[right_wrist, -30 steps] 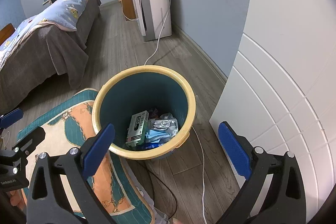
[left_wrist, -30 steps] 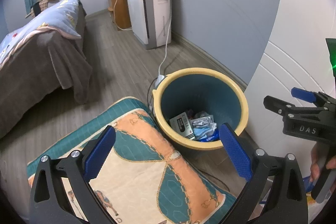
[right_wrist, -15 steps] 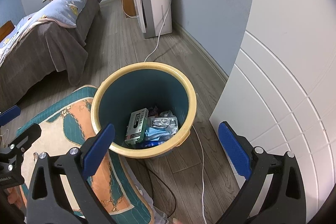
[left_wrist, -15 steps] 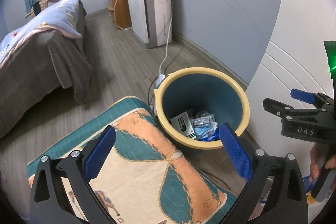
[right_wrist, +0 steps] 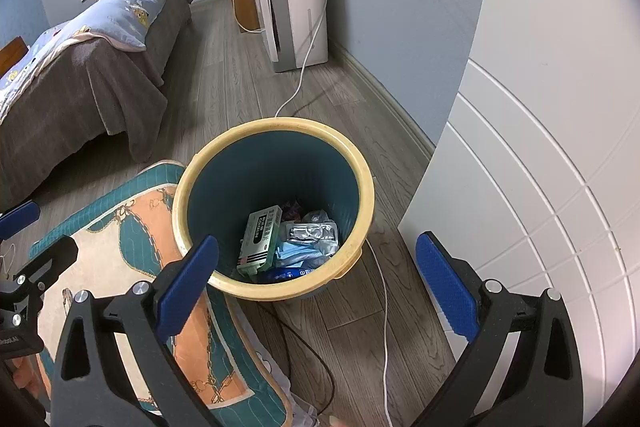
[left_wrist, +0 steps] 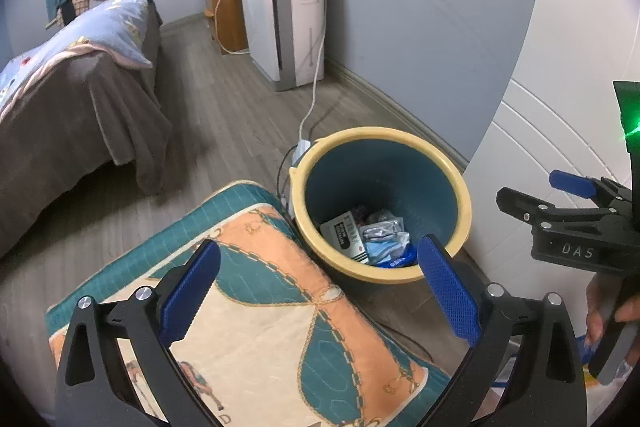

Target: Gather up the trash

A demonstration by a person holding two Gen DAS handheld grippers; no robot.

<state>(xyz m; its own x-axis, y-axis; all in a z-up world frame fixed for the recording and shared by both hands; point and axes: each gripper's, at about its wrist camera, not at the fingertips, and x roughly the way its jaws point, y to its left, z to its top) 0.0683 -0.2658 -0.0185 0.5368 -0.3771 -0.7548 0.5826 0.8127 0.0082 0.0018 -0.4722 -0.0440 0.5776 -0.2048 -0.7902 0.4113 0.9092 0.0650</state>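
The trash bin [right_wrist: 276,207], teal inside with a yellow rim, stood on the wooden floor [right_wrist: 224,83] between the patterned mat [right_wrist: 120,251] at about 9 o'clock and the white panelled door [right_wrist: 540,187] at 3 o'clock. At its bottom lay the collected trash: a green-and-white carton [right_wrist: 260,239] leaning on edge, a silvery blister pack [right_wrist: 312,233] beside it, and a blue wrapper [right_wrist: 296,255] below them.

Both tools were released and carried nothing. The right tongs [right_wrist: 316,283] hung spread above the near rim of the bin; the left tongs [left_wrist: 320,291] hovered spread over the mat at about 7 o'clock from the bin [left_wrist: 380,203], where the same carton [left_wrist: 346,235] showed. In the left wrist view, the right tool appeared at 3 o'clock, a hand [left_wrist: 612,311] on its grip.

Judging by the empty tongs, a drop looked finished and the next piece needed finding; no loose trash was plainly visible on the floor or mat, though something pale and unclear lay at the lower edge by the door. To do this well, each tool should lift clear of the rim before turning away, avoid the white cable [right_wrist: 382,291] and dark cable [right_wrist: 304,343] trailing past the bin at 6 o'clock, and search outward with the tongs kept wide, so a flat wrapper could be pinched at an edge.
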